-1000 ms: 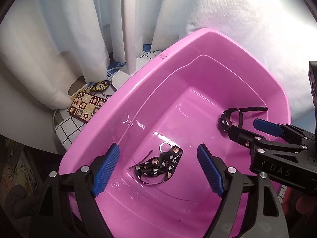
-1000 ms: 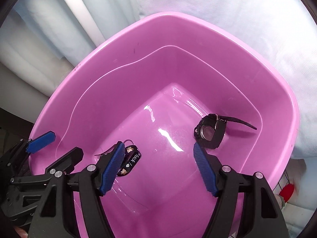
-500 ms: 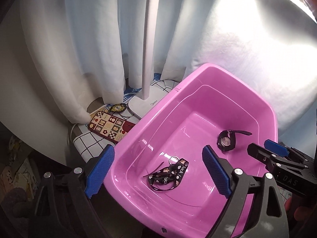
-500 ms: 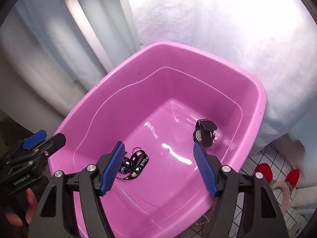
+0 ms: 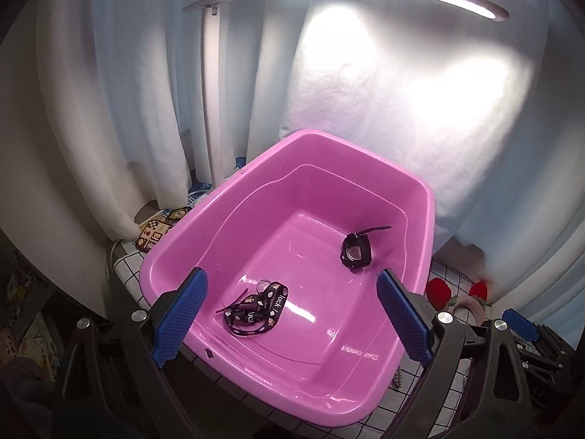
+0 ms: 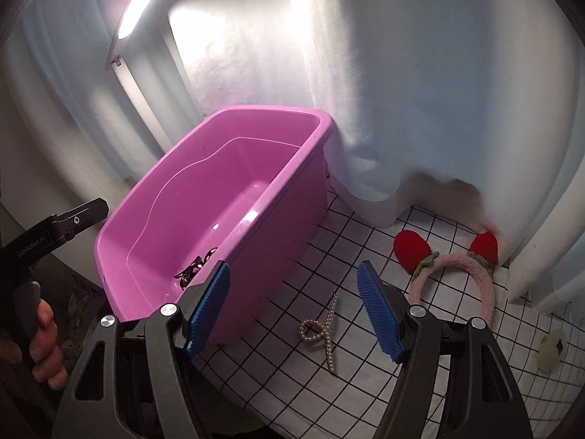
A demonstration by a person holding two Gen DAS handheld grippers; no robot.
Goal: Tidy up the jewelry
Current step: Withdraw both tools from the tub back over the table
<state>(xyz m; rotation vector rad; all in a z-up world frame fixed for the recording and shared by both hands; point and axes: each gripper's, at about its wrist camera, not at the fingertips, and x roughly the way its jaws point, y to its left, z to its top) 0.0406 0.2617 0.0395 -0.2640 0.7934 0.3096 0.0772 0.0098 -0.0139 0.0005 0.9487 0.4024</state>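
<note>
Left side first: my left gripper [image 5: 290,316] hangs above the near rim of the pink tub [image 5: 426,197], jaws spread wide and just now opening further, nothing between the pads; below it on the tub floor lies the black printed strap [image 5: 256,309], loosely coiled with a small ring at its far end; further right in the tub, near the far wall, sits the black watch [image 5: 355,252], band end sticking up; the two pieces are well apart from each other; I read both as already sorted.

Middle: the tub stands on the gridded cloth [image 6: 365,241]; from the right wrist view only a bit of the strap shows over the tub wall, the watch is hidden.

Right side: my right gripper [image 6: 292,311] is held clear of the tub over the cloth, jaws parted and empty; almost straight under it, just beside the tub's outer wall, lies the pearl hair clip [image 6: 321,329]; further right, the pink headband [image 6: 471,281] with red ears rests against the white curtain [image 6: 420,91]; a pale small object at the far right edge I cannot make out.

Step in hand, as I judge it: between drops, reaching for the next loose piece; the clip looks like the candidate; next move calls for lowering the right jaws across its thin body and closing squarely, since the pearls may slip on the cloth.
</note>
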